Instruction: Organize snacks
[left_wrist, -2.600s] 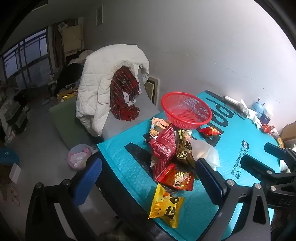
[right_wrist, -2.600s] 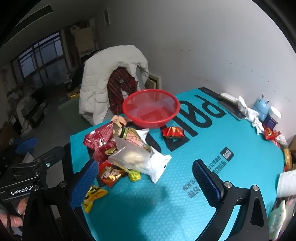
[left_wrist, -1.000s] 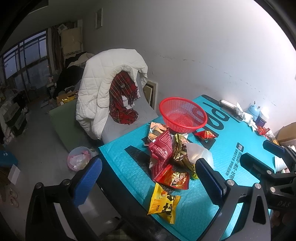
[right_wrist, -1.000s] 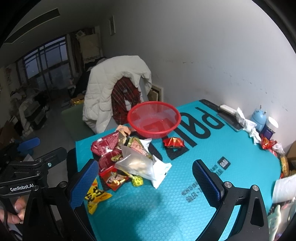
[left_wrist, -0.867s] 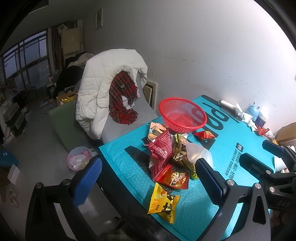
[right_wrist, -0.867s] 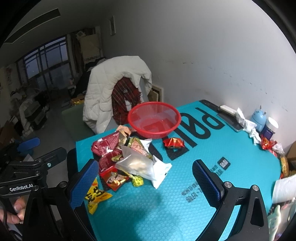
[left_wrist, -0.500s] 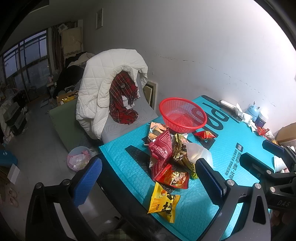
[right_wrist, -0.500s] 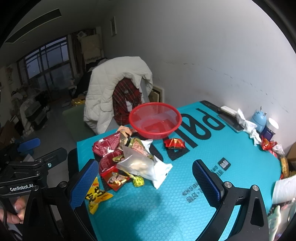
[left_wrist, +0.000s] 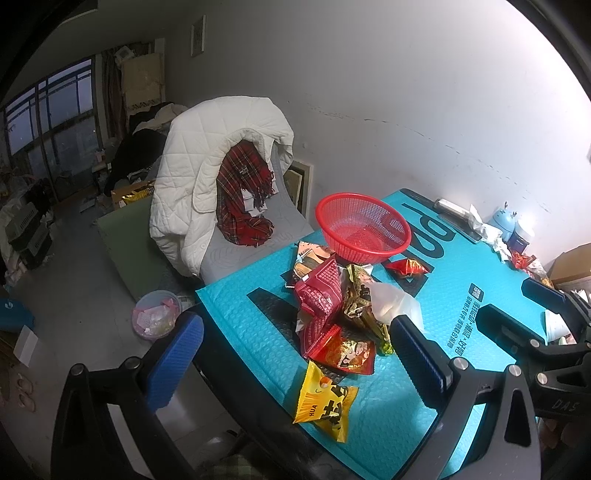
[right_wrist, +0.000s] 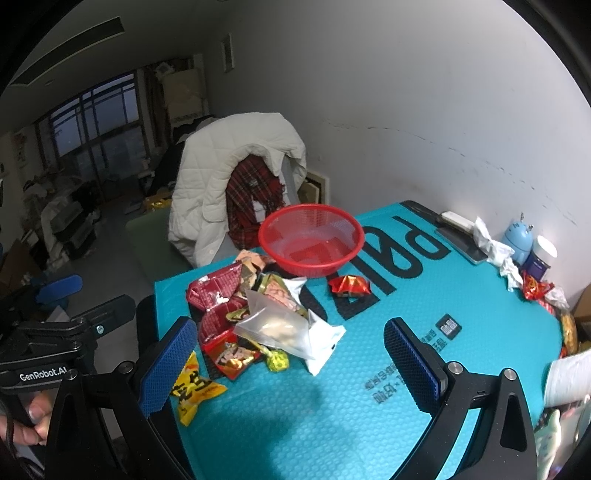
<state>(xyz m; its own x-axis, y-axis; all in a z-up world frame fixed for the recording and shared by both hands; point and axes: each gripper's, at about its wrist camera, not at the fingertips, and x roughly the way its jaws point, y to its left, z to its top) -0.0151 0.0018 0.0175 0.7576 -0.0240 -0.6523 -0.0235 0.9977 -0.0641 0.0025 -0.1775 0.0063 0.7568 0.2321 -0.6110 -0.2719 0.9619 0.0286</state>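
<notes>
White walls and a cluttered room framed a teal tabletop (right_wrist: 369, 413) that filled the lower right of both views. A red basket (left_wrist: 364, 229) sat empty toward the upper middle of the mat, and just below it lay a loose heap of snacks (left_wrist: 332, 299): red foil packets, a gold wrapper and a clear bag (right_wrist: 275, 328) overlapping one another. A yellow packet (left_wrist: 325, 400) lay apart near the tabletop's front edge, low in the left view, and a small red packet (right_wrist: 349, 286) lay alone just right of the basket.

The left gripper (left_wrist: 295, 354) hung above the near edge with its fingers (left_wrist: 177, 354) spread wide and nothing between them. The right gripper (right_wrist: 291, 362) was likewise wide open and empty, over bare mat below the heap. Neither touched a packet, so sorting had apparently not begun.

Trouble would most likely come from the heap itself. The packets overlapped, so closing on one could drag or flip its neighbours, and the slick clear bag looked apt to slide out of a shallow pinch. The yellow packet sat close enough to the edge that a clumsy nudge might push it off to the floor. The light mesh basket could also skid if a packet were dropped against its rim.
</notes>
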